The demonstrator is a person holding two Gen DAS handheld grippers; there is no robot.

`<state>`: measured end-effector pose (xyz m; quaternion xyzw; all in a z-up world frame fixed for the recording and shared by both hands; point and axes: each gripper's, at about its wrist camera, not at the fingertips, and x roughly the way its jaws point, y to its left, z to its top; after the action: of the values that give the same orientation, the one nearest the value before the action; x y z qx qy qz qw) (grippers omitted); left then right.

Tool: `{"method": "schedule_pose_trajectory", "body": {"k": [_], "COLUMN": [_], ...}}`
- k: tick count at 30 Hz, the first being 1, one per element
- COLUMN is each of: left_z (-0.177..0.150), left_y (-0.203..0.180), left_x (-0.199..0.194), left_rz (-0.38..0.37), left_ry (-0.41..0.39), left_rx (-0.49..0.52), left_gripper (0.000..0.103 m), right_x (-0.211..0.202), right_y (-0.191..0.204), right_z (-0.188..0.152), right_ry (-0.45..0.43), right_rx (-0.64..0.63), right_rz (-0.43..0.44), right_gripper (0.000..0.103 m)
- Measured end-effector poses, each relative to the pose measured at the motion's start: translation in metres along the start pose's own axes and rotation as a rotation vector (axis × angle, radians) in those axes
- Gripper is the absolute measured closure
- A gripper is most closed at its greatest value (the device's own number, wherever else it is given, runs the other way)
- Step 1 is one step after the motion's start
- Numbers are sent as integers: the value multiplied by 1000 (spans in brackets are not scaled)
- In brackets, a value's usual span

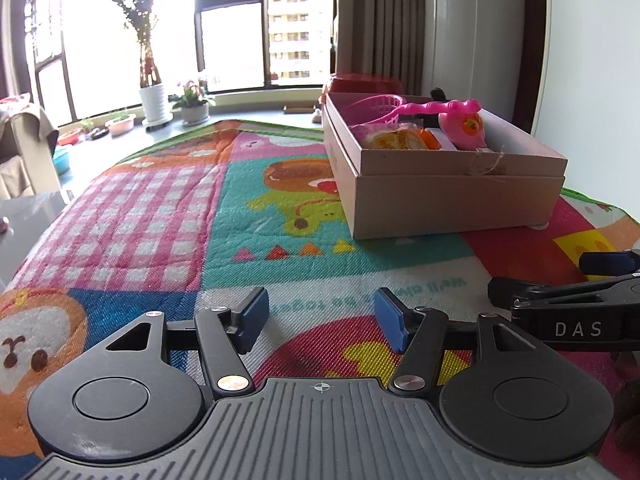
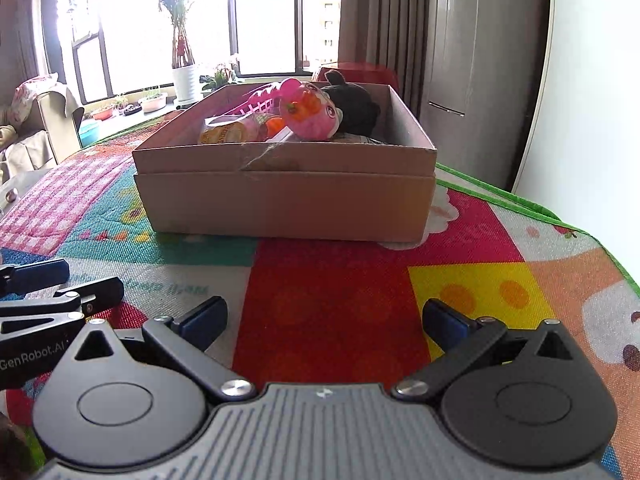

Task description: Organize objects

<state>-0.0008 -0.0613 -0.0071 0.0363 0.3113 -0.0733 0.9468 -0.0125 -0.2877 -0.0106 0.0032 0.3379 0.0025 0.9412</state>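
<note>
Left gripper (image 1: 320, 320) with black linkage arms, blue pads, silver screws, ribbed grey body bearing a crosshair mark, right gripper (image 2: 324, 320) alike, "DAS" and "GenRobot.AI" lettering on the sides

**Play mat with one box on it**

A colourful cartoon-print play mat (image 2: 332, 304) with a green border covers the surface; what lies beneath it cannot be made out. Directly on the mat rests a brown cardboard box (image 2: 284, 200), open-topped, near the mat's far edge, beside the wall.
</note>
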Motion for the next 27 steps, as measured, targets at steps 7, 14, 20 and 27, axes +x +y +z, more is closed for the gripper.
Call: {"method": "schedule_pose_trajectory", "body": {"k": [7,14,20,27], "left_z": [0,0,1,1], "left_y": [1,1,3,3], "left_x": [0,-1,0,0], "left_rz": [-9,-10,-15,-13], "left_ry": [0,-1,-1,-1], "left_rx": [-11,-13,-20,-17], "left_gripper": [39,39,39,39], "right_x": [0,0,1,1], "right_y": [-1,-1,-1,-1], "right_z": [0,0,0,1], "right_ry": [-2,0,-2,-2], "right_rx": [10,8,4,5], "right_rz": [8,2,0,1], "right_gripper": [0,0,0,0]}}
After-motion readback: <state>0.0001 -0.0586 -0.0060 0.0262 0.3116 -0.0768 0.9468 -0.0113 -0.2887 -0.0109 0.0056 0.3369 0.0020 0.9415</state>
